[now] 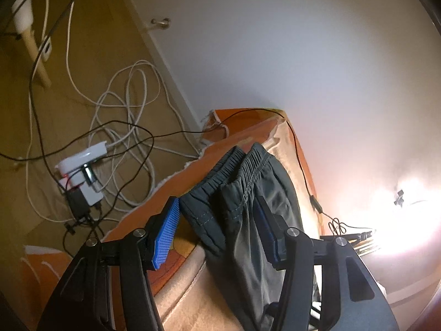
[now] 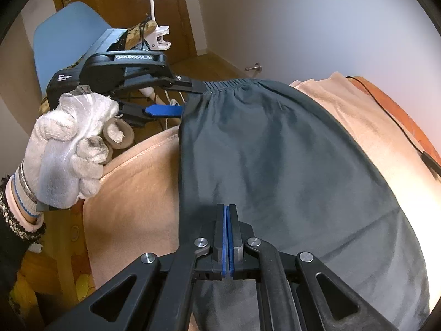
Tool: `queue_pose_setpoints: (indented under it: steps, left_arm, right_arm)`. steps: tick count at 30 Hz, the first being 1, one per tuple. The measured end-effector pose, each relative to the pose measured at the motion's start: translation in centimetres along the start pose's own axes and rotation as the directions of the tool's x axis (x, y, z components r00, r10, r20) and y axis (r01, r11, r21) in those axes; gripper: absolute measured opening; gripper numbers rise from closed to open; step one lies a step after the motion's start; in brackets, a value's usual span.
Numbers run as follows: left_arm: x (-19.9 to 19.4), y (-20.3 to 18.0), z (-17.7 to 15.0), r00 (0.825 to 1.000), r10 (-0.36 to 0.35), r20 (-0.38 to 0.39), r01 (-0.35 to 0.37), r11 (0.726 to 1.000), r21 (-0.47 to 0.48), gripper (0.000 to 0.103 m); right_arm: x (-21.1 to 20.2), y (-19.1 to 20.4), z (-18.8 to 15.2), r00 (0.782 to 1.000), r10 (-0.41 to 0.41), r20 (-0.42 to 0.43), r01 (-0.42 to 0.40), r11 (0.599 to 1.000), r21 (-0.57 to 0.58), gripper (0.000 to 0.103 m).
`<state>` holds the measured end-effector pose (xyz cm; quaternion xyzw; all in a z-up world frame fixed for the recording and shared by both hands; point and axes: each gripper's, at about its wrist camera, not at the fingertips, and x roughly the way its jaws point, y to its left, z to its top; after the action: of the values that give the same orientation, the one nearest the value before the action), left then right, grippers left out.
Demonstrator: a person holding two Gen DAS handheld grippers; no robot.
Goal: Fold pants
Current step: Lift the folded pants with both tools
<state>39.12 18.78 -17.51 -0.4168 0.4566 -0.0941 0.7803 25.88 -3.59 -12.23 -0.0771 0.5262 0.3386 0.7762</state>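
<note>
Dark grey pants (image 2: 275, 151) lie spread on a beige blanket (image 2: 132, 187), with the elastic waistband at the far end. My left gripper (image 2: 190, 99), held by a white-gloved hand (image 2: 69, 143), stands open around the waistband's left corner, blue pads apart. In the left wrist view the pants (image 1: 248, 193) hang between the fingers of the left gripper (image 1: 217, 220), against the right one and clear of the left blue pad (image 1: 165, 234). My right gripper (image 2: 227, 212) is shut, pads together, low over the middle of the pants. No cloth shows between its pads.
An orange bed cover (image 1: 248, 121) lies under the blanket, with a thin black cable (image 1: 303, 171) along its edge. White and black cables (image 1: 124, 104) and a power strip (image 1: 82, 165) lie on the wooden floor. A blue chair (image 2: 63, 35) stands behind the hand. A bright lamp (image 1: 399, 207) glares at the right.
</note>
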Motion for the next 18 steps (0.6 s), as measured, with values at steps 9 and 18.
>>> queue_pose_setpoints:
  steps: [9, 18]
  left_arm:
    - [1.2, -2.5, -0.4, 0.994, 0.106, 0.038, -0.110, 0.988, 0.111, 0.034]
    - [-0.2, -4.5, -1.4, 0.989, 0.072, 0.130, -0.098, 0.972, 0.211, 0.012]
  right_arm:
    - [0.0, 0.6, 0.1, 1.000, -0.003, 0.004, 0.003, 1.000, -0.008, 0.000]
    - [-1.1, -0.2, -0.3, 1.000, 0.001, 0.025, -0.002, 1.000, 0.021, 0.001]
